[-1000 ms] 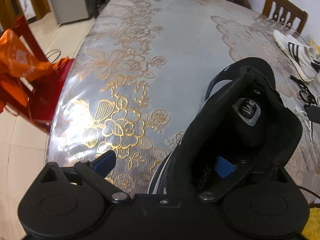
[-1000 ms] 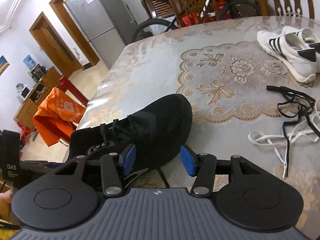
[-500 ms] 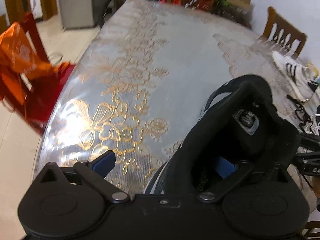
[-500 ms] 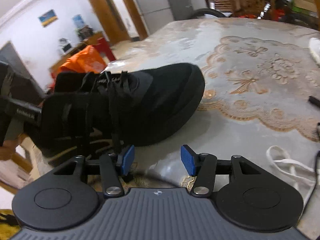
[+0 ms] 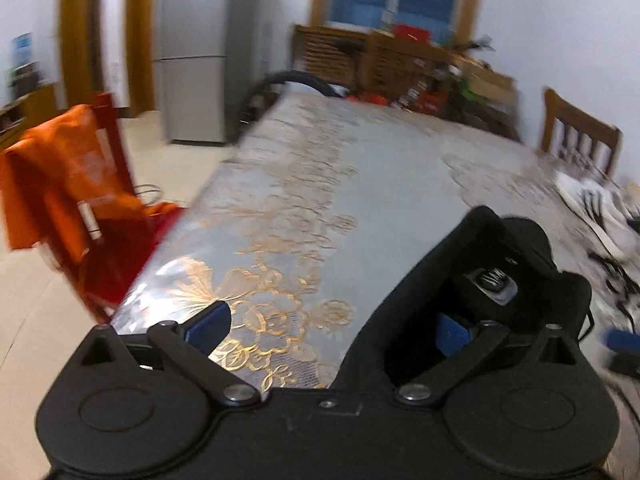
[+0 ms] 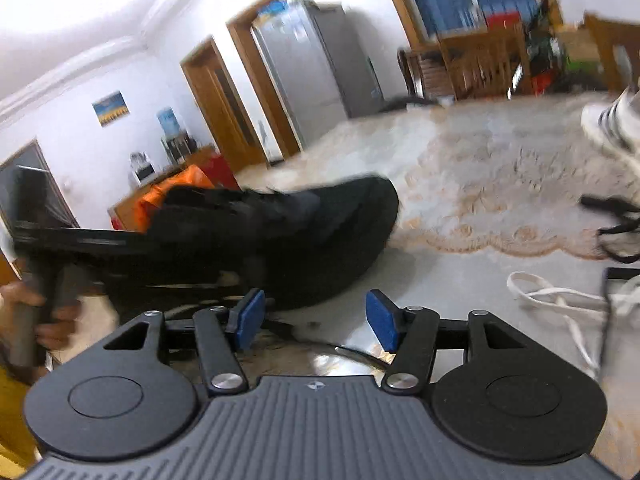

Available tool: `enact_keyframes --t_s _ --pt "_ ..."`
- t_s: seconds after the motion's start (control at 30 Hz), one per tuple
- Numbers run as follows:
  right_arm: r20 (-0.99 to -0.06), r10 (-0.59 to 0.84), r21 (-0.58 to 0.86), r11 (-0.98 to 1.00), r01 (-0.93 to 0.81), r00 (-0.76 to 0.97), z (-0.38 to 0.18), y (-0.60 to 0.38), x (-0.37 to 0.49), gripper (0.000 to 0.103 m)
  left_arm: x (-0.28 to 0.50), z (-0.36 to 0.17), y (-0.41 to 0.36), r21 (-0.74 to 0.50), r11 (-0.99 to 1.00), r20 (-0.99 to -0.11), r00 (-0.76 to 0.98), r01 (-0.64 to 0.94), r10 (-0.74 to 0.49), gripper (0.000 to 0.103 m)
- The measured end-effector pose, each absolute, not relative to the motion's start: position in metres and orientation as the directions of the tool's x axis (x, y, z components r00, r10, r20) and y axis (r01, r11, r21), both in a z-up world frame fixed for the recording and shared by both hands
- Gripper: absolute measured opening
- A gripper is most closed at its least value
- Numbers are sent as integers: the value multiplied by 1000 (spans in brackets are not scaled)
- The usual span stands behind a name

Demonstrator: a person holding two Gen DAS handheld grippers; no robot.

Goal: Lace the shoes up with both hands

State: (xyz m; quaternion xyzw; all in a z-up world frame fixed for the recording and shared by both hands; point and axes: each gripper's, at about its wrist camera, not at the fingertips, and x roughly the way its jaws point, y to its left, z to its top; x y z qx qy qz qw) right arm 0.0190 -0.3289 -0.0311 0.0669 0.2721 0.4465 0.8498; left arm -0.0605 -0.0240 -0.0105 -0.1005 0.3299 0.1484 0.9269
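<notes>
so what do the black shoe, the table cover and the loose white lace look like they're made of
Black shoe: looks like matte knit or mesh fabric; it shows no shine and a soft, slightly fuzzy surface.

Table cover: probably clear glossy plastic over lace-patterned cloth; light glares off it and gold flowers show through.

White lace: looks like flat woven cotton or polyester; it lies limp in loose loops. Blur leaves the weave unclear.

One blue pad of the left gripper (image 5: 332, 330) sits inside the black fabric shoe (image 5: 472, 280), whose toe and sole are hidden in the left wrist view. The label on its tongue is too blurred to read. In the right wrist view, motion blur smears the shoe's laces. The white striped sneaker (image 6: 616, 128) is cut off by the right edge, as is the tangled black lace (image 6: 616, 228). The hand (image 6: 44, 320) at the left edge is partly cropped.
</notes>
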Motion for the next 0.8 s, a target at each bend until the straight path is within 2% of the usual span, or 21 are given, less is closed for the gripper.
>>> enact_keyframes --t_s 0.23,0.37,0.63,0.8 --pt "-335 780 238 613 -753 529 2 -400 -76 68 -90 -12 -52 -52 893 -543 763 -447 350 103" --pt "-322 761 168 631 -757 563 -9 -403 -101 70 -92 -17 -70 -57 894 -535 770 -444 348 103" --pt "-313 775 140 609 -781 548 -27 -377 -129 70 -99 -21 -76 -48 864 -455 781 -502 428 103" --pt "-344 778 161 600 -783 526 -32 -368 -123 70 -103 -22 -78 -49 851 -415 786 -522 458 103"
